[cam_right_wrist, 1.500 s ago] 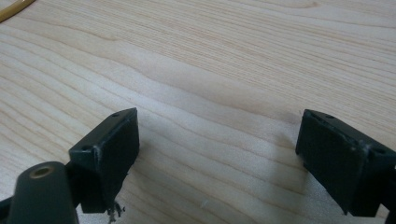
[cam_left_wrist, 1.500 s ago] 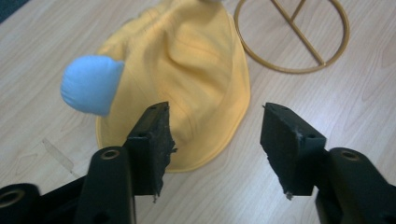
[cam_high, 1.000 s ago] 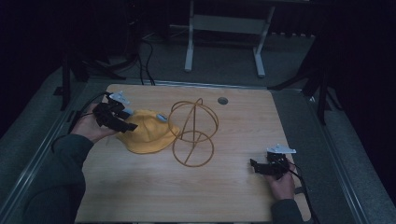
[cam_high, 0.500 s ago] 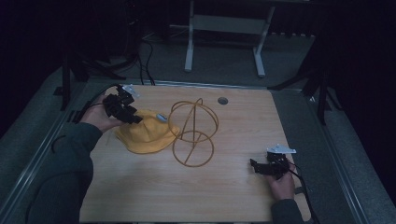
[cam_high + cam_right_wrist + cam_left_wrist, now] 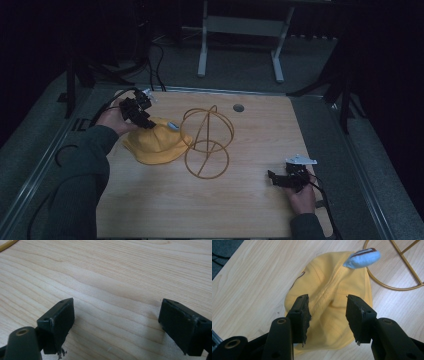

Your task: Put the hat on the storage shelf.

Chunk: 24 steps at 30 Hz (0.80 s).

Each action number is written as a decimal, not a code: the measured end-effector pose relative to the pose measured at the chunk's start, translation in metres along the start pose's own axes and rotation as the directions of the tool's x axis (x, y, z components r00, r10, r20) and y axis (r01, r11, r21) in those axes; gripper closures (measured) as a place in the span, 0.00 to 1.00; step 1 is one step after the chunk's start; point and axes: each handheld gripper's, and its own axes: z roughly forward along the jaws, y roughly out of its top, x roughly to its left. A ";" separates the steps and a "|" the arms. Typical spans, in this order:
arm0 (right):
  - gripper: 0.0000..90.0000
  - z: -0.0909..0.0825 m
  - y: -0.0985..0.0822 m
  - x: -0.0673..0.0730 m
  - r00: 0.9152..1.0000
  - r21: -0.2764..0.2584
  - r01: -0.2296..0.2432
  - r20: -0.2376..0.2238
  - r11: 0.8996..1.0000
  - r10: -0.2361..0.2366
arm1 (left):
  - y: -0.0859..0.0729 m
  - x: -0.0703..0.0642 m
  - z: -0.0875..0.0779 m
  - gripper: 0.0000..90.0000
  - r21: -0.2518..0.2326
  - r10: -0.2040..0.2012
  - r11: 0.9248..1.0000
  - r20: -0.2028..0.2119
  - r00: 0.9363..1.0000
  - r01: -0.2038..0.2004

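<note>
Yellow cotton, soft and rumpled, is what the left claw (image 5: 328,315) hangs over: a small cap (image 5: 154,142) lying on the pale wooden worktop (image 5: 250,210), slumped rather than holding its dome. Seen from above, it sits at about nine o'clock from the gold wire frame (image 5: 206,142) in the middle of the worktop, its near edge just beside the frame's lower ring. In the left gripper view the cap's stitched seams run up between the two black pads, a dark curved mark shows on its left panel, and a light blue tab (image 5: 362,258) with a dark red stripe sticks out at its far rim, about one o'clock from the claw. The left claw's jaws have just been closing and now stand about halfway, straddling the raised fold of the crown; whether the pads already press the cloth I cannot tell, though a gap shows on each side. Over at five o'clock on the worktop the right claw (image 5: 116,325) rests low in the person's hand, jaws spread wide over bare wood with nothing between them.
</note>
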 end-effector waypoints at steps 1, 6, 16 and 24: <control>0.15 0.000 0.000 0.000 1.000 0.000 0.000 0.000 1.000 0.000 | 0.001 0.000 0.002 0.59 0.010 0.001 1.000 0.000 1.000 -0.001; 0.15 0.000 0.000 0.000 1.000 0.000 0.000 0.000 1.000 0.000 | 0.007 0.000 0.013 0.60 0.060 0.014 0.998 -0.001 1.000 -0.014; 0.15 0.000 0.000 0.000 1.000 0.001 0.002 0.000 1.000 -0.002 | 0.017 0.000 0.024 0.59 0.101 0.058 0.993 -0.041 0.997 -0.054; 0.15 0.000 0.000 0.000 1.000 0.001 0.002 0.001 1.000 -0.002 | 0.022 -0.004 0.038 0.55 0.157 0.094 0.984 -0.062 0.994 -0.084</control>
